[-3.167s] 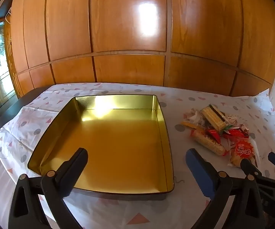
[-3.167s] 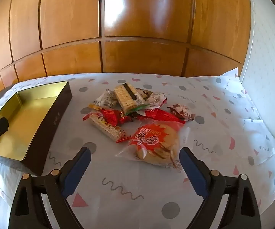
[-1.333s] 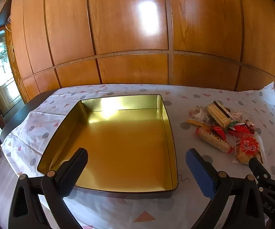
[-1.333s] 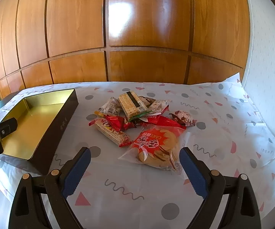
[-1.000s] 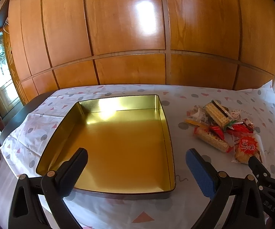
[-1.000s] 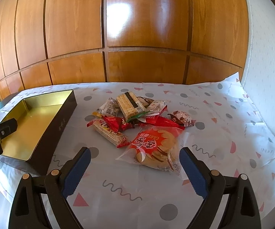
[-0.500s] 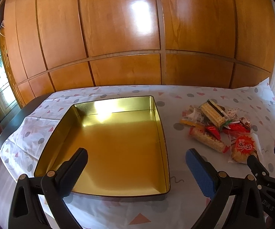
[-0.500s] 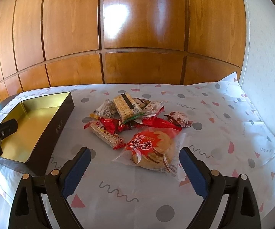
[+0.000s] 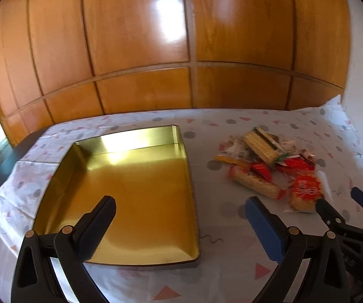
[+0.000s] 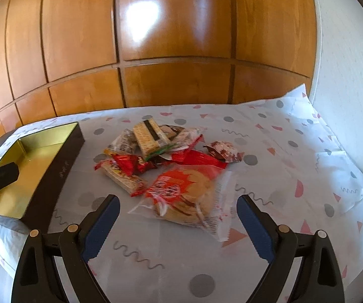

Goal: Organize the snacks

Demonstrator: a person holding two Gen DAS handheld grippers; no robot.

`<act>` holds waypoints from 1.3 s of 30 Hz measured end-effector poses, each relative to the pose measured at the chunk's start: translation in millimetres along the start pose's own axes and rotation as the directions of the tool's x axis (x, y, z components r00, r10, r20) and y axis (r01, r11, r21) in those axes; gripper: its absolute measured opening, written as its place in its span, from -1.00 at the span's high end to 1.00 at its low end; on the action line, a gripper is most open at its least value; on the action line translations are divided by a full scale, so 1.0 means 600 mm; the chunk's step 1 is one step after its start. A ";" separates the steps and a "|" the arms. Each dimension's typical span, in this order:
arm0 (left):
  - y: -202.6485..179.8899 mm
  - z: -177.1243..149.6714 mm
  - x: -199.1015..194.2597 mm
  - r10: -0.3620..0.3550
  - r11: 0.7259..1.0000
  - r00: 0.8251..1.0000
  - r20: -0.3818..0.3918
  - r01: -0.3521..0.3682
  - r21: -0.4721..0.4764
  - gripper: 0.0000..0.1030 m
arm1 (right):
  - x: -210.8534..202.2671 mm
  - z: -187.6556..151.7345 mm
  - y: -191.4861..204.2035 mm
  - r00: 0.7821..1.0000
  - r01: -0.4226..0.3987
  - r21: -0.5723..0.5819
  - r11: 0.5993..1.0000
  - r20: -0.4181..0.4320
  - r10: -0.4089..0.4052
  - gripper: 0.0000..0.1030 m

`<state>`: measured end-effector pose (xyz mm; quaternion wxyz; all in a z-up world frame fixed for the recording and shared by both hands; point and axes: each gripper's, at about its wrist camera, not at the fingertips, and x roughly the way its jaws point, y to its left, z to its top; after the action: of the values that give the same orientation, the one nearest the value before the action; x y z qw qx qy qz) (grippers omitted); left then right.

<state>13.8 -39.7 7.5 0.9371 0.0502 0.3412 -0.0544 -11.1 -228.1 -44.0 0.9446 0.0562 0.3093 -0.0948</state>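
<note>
Right gripper [image 10: 177,210] just before cake packet [image 10: 186,197]

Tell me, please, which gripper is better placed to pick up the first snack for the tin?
Right. The right gripper is open, with the cake packet just ahead between its fingers. The left gripper hangs open over the empty tin, away from the snacks.

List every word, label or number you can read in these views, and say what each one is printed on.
None can be read for certain.
Round cake packet: white characters on the red label, too blurred to read.
Tin: a small mark on the dark outer wall, too small to read.
Long wafer bar, small brown packet, cracker pack: print is there, all illegible.
</note>
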 end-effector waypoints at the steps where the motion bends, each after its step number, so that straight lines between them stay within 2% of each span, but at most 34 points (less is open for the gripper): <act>1: -0.004 0.003 0.004 -0.025 1.000 1.000 -0.019 0.025 0.004 -0.99 | 0.002 -0.001 -0.009 1.000 0.006 0.004 1.000 -0.009 -0.006 -0.85; 5: -0.025 0.025 0.023 -0.101 0.993 0.992 -0.078 0.105 0.049 -0.95 | 0.006 -0.006 -0.043 0.999 0.050 0.023 0.998 -0.024 -0.049 -0.85; 8: -0.032 0.053 0.038 -0.194 0.979 0.972 -0.131 0.200 0.033 -0.66 | 0.009 -0.009 -0.066 0.997 0.075 0.045 0.996 -0.033 -0.074 -0.85; 10: -0.041 0.072 0.053 -0.255 0.965 0.952 -0.166 0.261 0.016 -0.24 | 0.012 -0.009 -0.079 0.996 0.083 0.064 0.994 -0.040 -0.080 -0.85; 11: -0.047 0.080 0.063 -0.287 0.956 0.940 -0.186 0.293 0.003 -0.14 | 0.013 -0.010 -0.084 0.996 0.083 0.072 0.994 -0.042 -0.080 -0.85; 13: -0.056 0.087 0.085 -0.334 0.941 0.914 -0.232 0.336 -0.030 0.18 | 0.015 -0.010 -0.089 0.996 0.083 0.078 0.994 -0.044 -0.079 -0.85; 19: -0.099 0.082 0.147 -0.414 0.909 0.830 -0.373 0.397 -0.124 0.28 | 0.020 -0.010 -0.107 0.997 0.062 0.105 0.993 -0.045 -0.058 -0.85; 20: -0.109 0.081 0.157 -0.414 0.909 0.822 -0.391 0.394 -0.132 0.28 | 0.022 -0.010 -0.110 0.997 0.063 0.110 0.992 -0.051 -0.057 -0.85; 22: -0.130 0.078 0.179 -0.395 0.917 0.818 -0.417 0.376 -0.131 0.26 | 0.025 -0.011 -0.115 0.997 0.059 0.124 0.991 -0.060 -0.052 -0.85; 24: -0.142 0.072 0.205 -0.375 0.927 0.806 -0.458 0.335 -0.169 0.19 | 0.026 -0.012 -0.120 0.997 0.058 0.134 0.989 -0.064 -0.050 -0.85; 25: -0.141 0.072 0.214 -0.353 0.936 0.813 -0.463 0.307 -0.173 0.15 | 0.026 -0.012 -0.123 0.997 0.056 0.139 0.989 -0.066 -0.047 -0.85; 26: -0.143 0.076 0.217 -0.302 0.953 0.845 -0.442 0.259 -0.156 0.14 | 0.026 -0.011 -0.126 0.997 0.056 0.143 0.988 -0.064 -0.047 -0.85; 28: -0.150 0.092 0.215 -0.246 0.969 0.890 -0.383 0.227 -0.094 -0.05 | 0.025 -0.009 -0.130 0.997 0.057 0.148 0.987 -0.061 -0.049 -0.85; 30: -0.170 0.105 0.215 -0.225 0.969 0.905 -0.362 0.247 0.014 -0.15 | 0.028 -0.009 -0.137 0.997 0.061 0.159 0.985 -0.062 -0.052 -0.85; 31: -0.190 0.110 0.217 -0.205 0.959 0.907 -0.368 0.261 0.110 -0.21 | 0.031 -0.009 -0.140 0.996 0.062 0.164 0.984 -0.067 -0.051 -0.85; 33: -0.223 0.110 0.227 -0.161 0.923 0.909 -0.385 0.277 0.267 -0.25 | 0.035 -0.012 -0.144 0.996 0.063 0.171 0.983 -0.079 -0.050 -0.85; 35: -0.247 0.108 0.246 -0.129 0.891 0.907 -0.400 0.283 0.354 -0.25 | 0.039 -0.015 -0.149 0.994 0.069 0.178 0.982 -0.090 -0.053 -0.85; 36: -0.254 0.107 0.261 -0.119 0.883 0.899 -0.421 0.290 0.370 -0.22 | 0.039 -0.015 -0.151 0.994 0.070 0.180 0.981 -0.092 -0.054 -0.85; 37: -0.253 0.105 0.271 -0.118 0.879 0.891 -0.438 0.299 0.372 -0.07 | 0.038 -0.015 -0.152 0.994 0.070 0.181 0.981 -0.089 -0.054 -0.85; 39: -0.261 0.093 0.305 -0.129 0.863 0.846 -0.518 0.353 0.361 0.18 | 0.035 -0.014 -0.154 0.994 0.077 0.177 0.981 -0.084 -0.063 -0.85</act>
<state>167.1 -214.1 -77.2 0.7722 0.2292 0.5432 -0.2367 -18.9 -319.8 -67.8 0.9189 0.1338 0.3379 -0.1533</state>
